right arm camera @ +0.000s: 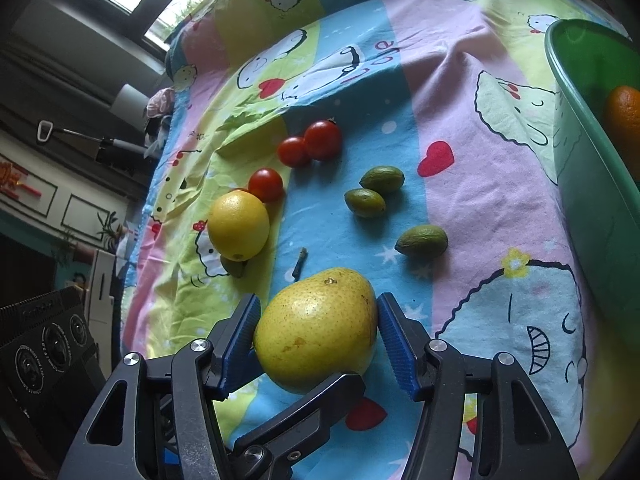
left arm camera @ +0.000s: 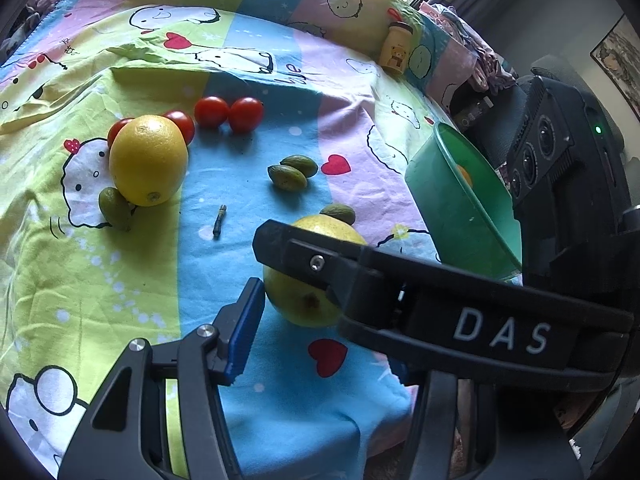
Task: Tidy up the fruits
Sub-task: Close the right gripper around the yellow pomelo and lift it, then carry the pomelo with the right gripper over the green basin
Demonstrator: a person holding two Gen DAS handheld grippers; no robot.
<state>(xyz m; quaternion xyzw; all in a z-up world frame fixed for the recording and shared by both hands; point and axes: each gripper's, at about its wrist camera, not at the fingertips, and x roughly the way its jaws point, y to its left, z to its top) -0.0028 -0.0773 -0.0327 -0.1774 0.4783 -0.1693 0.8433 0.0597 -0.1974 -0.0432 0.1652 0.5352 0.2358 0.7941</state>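
Note:
A large yellow-green pear (right arm camera: 316, 328) lies on the cartoon-print cloth (right arm camera: 500, 184); my right gripper (right arm camera: 316, 338) has its blue pads on both sides of it, closed on the fruit. In the left wrist view the same pear (left arm camera: 304, 300) is partly hidden by the right gripper's black arm. My left gripper (left arm camera: 320, 328) is open beside the pear; only its left blue pad (left arm camera: 244, 336) shows. A lemon (right arm camera: 239, 225), several cherry tomatoes (right arm camera: 323, 140) and several green olives (right arm camera: 422, 241) lie scattered. A green bowl (right arm camera: 592, 184) at the right holds an orange (right arm camera: 624, 116).
A small dark stem piece (right arm camera: 300, 264) lies on the cloth near the pear. A yellow bear-print jar (left arm camera: 396, 50) stands at the far edge of the cloth. The bowl (left arm camera: 452, 196) sits at the cloth's right edge.

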